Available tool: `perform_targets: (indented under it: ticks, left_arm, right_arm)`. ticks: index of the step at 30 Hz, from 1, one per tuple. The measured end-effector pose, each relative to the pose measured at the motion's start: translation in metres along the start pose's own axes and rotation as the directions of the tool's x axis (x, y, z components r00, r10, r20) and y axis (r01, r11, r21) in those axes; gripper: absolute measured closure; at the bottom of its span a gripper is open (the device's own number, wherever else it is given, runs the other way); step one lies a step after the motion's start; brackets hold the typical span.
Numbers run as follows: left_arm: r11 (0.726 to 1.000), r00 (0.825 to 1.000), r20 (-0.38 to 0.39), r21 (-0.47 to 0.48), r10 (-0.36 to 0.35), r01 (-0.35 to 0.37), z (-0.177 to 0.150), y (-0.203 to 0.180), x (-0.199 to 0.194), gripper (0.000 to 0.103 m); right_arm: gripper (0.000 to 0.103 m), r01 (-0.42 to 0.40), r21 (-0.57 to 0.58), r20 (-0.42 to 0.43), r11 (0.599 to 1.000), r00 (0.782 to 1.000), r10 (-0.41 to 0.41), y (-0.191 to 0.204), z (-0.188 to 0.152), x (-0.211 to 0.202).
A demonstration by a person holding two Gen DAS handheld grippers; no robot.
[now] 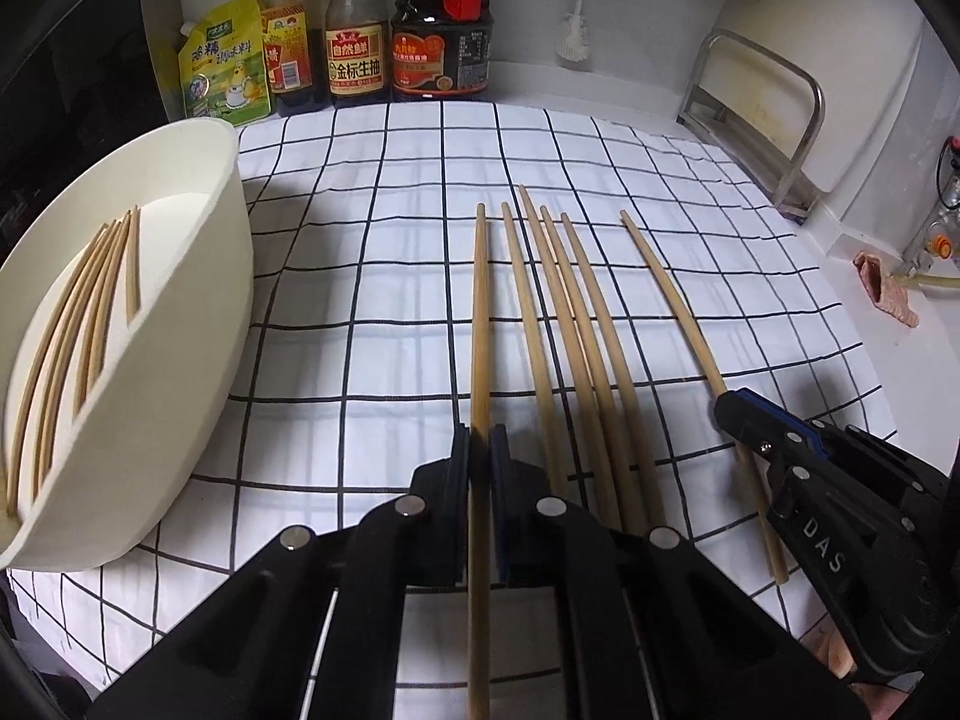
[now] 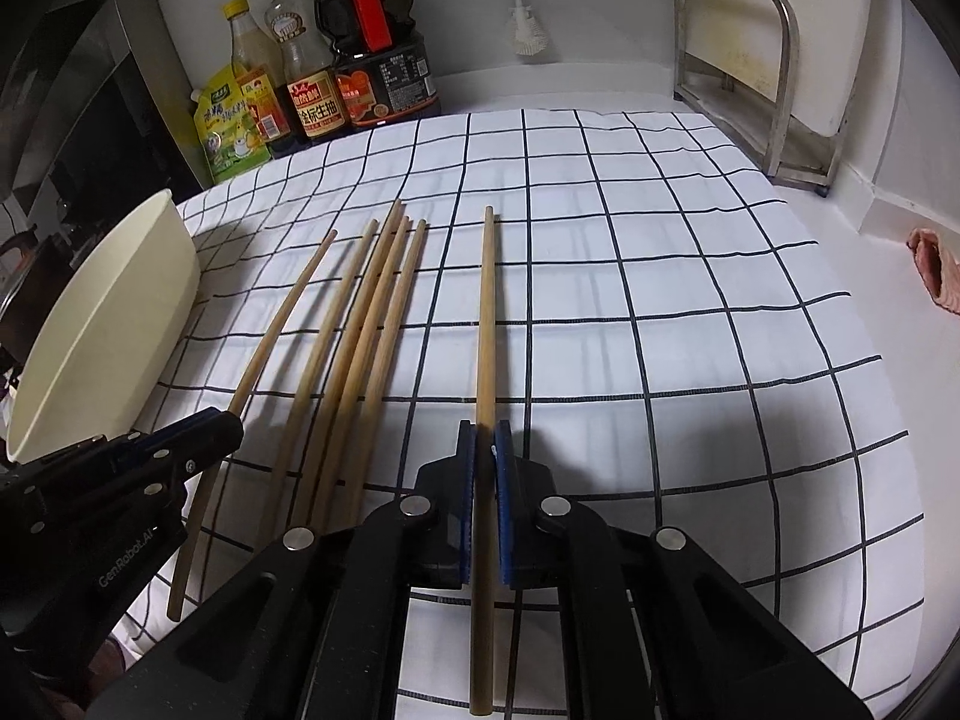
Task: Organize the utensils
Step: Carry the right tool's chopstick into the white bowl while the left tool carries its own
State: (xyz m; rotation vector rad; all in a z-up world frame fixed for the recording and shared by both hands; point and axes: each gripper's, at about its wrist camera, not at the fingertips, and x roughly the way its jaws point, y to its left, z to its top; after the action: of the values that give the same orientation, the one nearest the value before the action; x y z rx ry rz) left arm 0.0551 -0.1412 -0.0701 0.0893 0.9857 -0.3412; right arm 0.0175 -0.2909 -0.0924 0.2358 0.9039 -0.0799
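Grippers (image 1: 480,450) (image 2: 485,450) amid chopsticks (image 1: 564,312); bowl (image 1: 198,312) beside

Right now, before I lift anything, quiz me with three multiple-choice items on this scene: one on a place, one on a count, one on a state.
1. Where does the cream holder stand?
A. left of the chopsticks on the checked cloth
B. right of them
C. behind the sauce bottles

2. How many loose chopsticks lie between the two gripped ones?
A. two
B. four
C. seven

3. What state is the left hand-held gripper in?
A. wide open
B. shut on a chopstick
C. shut on nothing

Key:
1 A, its wall rises at the cloth's left edge.
2 B, four sticks lie between the two pinched outer ones.
3 B, its pads pinch the leftmost chopstick.
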Motion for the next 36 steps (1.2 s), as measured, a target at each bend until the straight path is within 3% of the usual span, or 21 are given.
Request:
perform_targets:
  ticks: [12,21,30,36]
  left_arm:
    - [0.998,0.991,0.119,-0.029,-0.052,0.056,0.009,0.028,-0.065,0.096]
    - [0.996,0.976,0.219,-0.089,0.008,0.012,0.024,0.096,-0.113,0.096]
    - [0.979,0.967,0.217,-0.182,0.132,-0.093,0.026,0.184,-0.118,0.096]
    - [0.969,0.971,0.181,-0.216,0.158,-0.117,0.024,0.22,-0.102,0.096]
  right_arm:
    - [0.097,-0.075,0.029,0.097,0.997,0.993,0.072,0.023,0.011,-0.04]
    - [0.097,-0.168,-0.073,0.163,0.983,0.97,0.178,0.102,0.049,-0.059]
    - [0.097,-0.263,-0.203,0.092,0.943,0.954,0.286,0.208,0.071,-0.027]
    - [0.097,-0.282,-0.255,0.001,0.925,0.957,0.292,0.256,0.072,0.009]
